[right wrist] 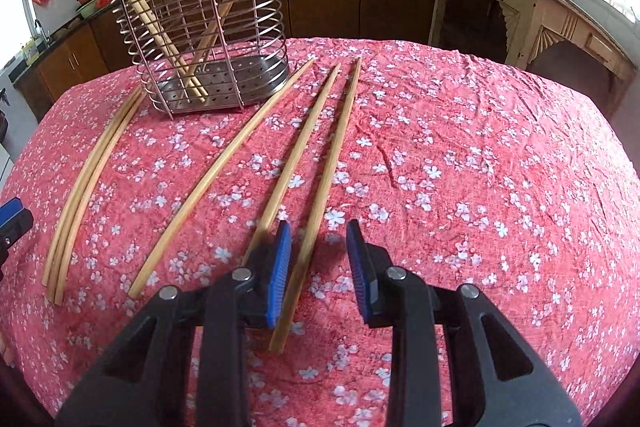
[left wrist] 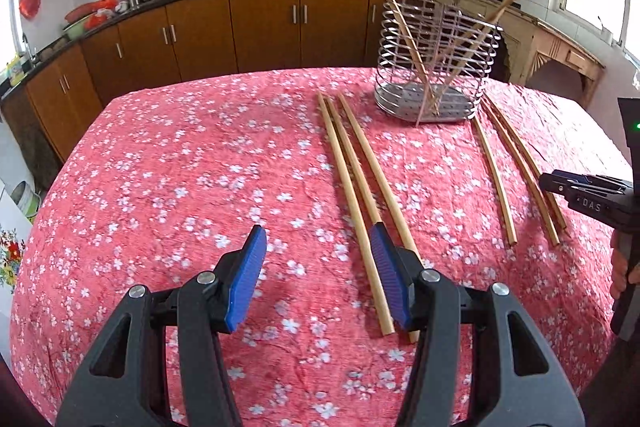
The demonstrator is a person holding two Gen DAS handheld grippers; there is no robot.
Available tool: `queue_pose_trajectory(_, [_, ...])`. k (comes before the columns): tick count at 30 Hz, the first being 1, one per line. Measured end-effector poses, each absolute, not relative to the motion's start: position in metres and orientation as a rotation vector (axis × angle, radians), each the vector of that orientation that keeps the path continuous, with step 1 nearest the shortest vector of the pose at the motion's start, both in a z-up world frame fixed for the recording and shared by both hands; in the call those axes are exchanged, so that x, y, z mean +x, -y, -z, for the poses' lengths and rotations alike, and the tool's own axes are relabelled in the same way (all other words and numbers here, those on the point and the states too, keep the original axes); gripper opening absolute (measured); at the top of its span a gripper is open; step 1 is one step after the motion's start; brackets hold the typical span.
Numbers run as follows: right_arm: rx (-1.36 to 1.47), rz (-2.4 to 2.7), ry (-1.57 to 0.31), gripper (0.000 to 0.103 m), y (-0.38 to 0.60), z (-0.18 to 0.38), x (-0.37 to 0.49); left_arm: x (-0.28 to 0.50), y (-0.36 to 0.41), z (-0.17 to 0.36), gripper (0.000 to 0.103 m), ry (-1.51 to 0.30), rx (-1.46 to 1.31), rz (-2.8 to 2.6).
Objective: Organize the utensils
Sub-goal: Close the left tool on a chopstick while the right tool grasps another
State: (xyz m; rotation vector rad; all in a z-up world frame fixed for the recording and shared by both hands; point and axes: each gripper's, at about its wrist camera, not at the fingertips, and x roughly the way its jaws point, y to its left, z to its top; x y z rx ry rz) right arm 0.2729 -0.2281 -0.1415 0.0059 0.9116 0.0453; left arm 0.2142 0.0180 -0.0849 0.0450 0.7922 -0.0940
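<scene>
A wire utensil holder (left wrist: 436, 67) (right wrist: 208, 27) stands at the far side of the table and has several wooden chopsticks leaning in it. Three chopsticks (left wrist: 352, 183) lie in front of my left gripper (left wrist: 320, 275), which is open and empty, its right pad over one of them. Three more chopsticks (left wrist: 516, 167) lie to the right. In the right wrist view, my right gripper (right wrist: 318, 271) is open, low over the table, with one chopstick (right wrist: 320, 195) lying between its pads. Others lie left of it (right wrist: 224, 171) (right wrist: 84, 187).
The table is covered with a red floral cloth (left wrist: 180, 167) (right wrist: 480, 167). The right gripper's body (left wrist: 592, 195) shows at the right edge of the left wrist view. Kitchen cabinets (left wrist: 240, 27) and a counter stand behind the table.
</scene>
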Motion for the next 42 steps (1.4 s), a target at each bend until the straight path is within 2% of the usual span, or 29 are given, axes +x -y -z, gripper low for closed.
queue_pose_trajectory(2, [-0.014, -0.03, -0.893, 0.01, 0.23, 0.14, 0.269, 0.217, -0.013, 0.09, 0.05, -0.815, 0.053, 0.101])
queue_pose_trajectory(9, [0.041, 0.023, -0.892, 0.008, 0.256, 0.138, 0.271, 0.225, 0.001, 0.106, 0.035, -0.889, 0.075, 0.123])
queue_pose_trajectory(10, [0.04, 0.022, -0.892, 0.008, 0.256, 0.139, 0.271, 0.226, 0.003, 0.108, 0.029, -0.899, 0.079, 0.123])
queue_pose_trajectory(11, [0.036, 0.022, -0.89, 0.008, 0.256, 0.139, 0.271, 0.227, 0.004, 0.111, 0.028, -0.905, 0.085, 0.116])
queue_pose_trajectory(13, [0.02, 0.025, -0.884, 0.008, 0.253, 0.138, 0.27, 0.23, 0.006, 0.11, 0.014, -0.901, 0.099, 0.102])
queue_pose_trajectory(15, [0.016, 0.034, -0.879, 0.008, 0.254, 0.138, 0.272, 0.238, 0.001, 0.11, 0.007, -0.91, 0.077, 0.068])
queue_pose_trajectory(23, [0.107, 0.156, -0.866, 0.008, 0.305, 0.138, 0.29, 0.267, -0.046, 0.11, 0.007, -0.896, 0.033, -0.049])
queue_pose_trajectory(29, [0.134, 0.169, -0.866, 0.011, 0.318, 0.139, 0.286, 0.273, -0.066, 0.111, 0.008, -0.883, 0.01, -0.022])
queue_pose_trajectory(30, [0.136, 0.163, -0.867, 0.012, 0.316, 0.139, 0.283, 0.27, -0.068, 0.111, 0.011, -0.883, -0.002, -0.009])
queue_pose_trajectory(32, [0.127, 0.144, -0.875, 0.019, 0.31, 0.139, 0.277, 0.265, -0.067, 0.112, 0.035, -0.883, 0.011, -0.003])
queue_pose_trajectory(33, [0.119, 0.139, -0.879, 0.02, 0.308, 0.139, 0.274, 0.262, -0.067, 0.112, 0.053, -0.885, 0.019, -0.004])
queue_pose_trajectory(42, [0.094, 0.129, -0.87, 0.021, 0.302, 0.142, 0.261, 0.258, -0.066, 0.115, 0.055, -0.898, 0.027, -0.001])
